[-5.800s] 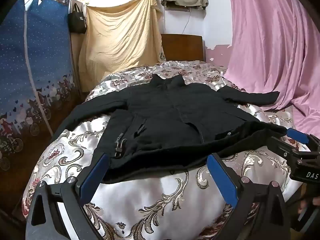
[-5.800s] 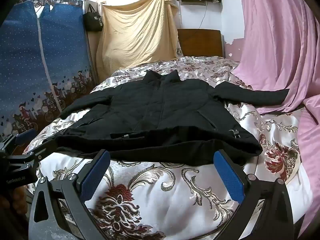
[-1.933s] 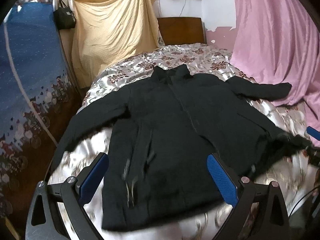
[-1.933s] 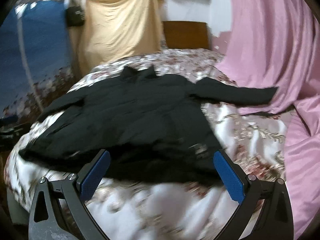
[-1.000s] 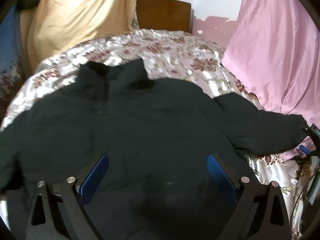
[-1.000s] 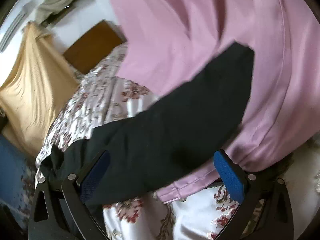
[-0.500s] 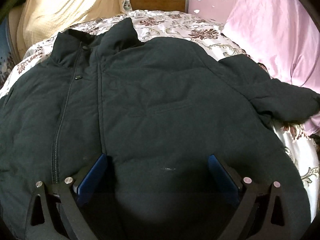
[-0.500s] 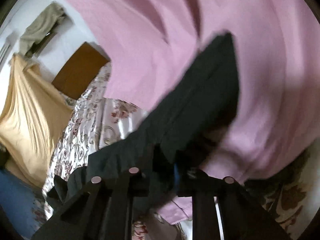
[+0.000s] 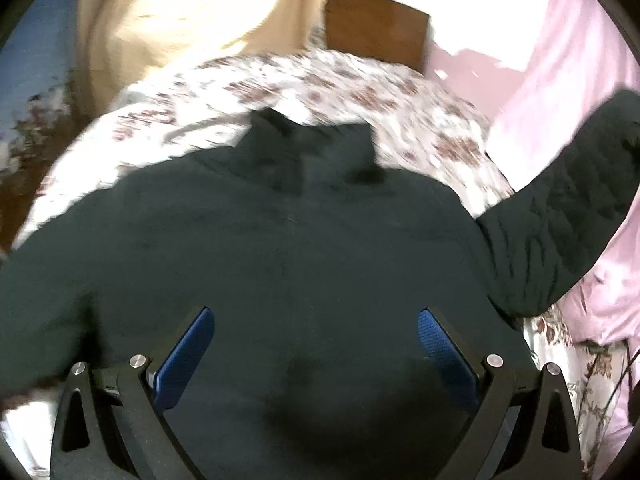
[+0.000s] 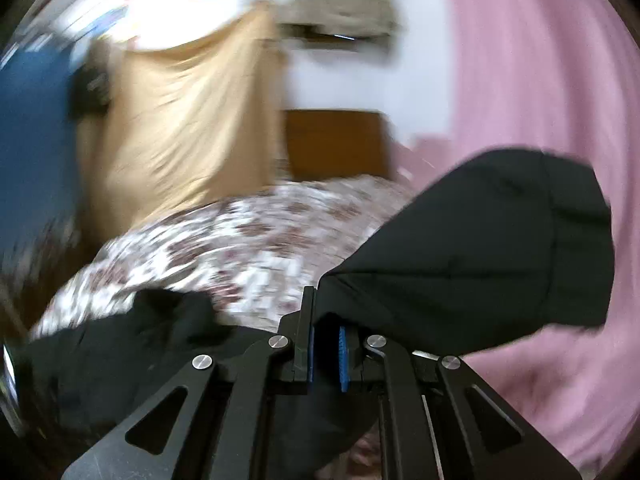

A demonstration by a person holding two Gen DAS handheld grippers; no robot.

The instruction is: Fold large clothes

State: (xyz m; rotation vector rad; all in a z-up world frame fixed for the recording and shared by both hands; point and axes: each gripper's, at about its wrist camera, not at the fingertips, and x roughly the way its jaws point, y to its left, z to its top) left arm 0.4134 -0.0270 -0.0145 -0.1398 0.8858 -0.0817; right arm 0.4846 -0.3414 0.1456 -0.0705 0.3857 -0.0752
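Note:
A black padded jacket (image 9: 304,264) lies spread on the bed, collar toward the headboard. My left gripper (image 9: 316,336) is open and hovers low over the jacket's chest, holding nothing. The jacket's right sleeve (image 9: 568,216) is lifted off the bed toward the pink curtain. My right gripper (image 10: 326,344) is shut on that sleeve (image 10: 480,264), with the cuff end standing up above the fingers. The jacket's body (image 10: 120,352) shows lower left in the right wrist view.
The bed has a floral satin cover (image 9: 360,92) and a brown wooden headboard (image 9: 376,36). A pink curtain (image 9: 580,80) hangs along the right side. A yellow cloth (image 9: 180,12) hangs at the back left, beside a blue patterned wardrobe (image 10: 32,140).
My right gripper has lifted the sleeve it closed on half a second ago, up off the curtain side. My left gripper has pulled back a little and tilted up over the jacket.

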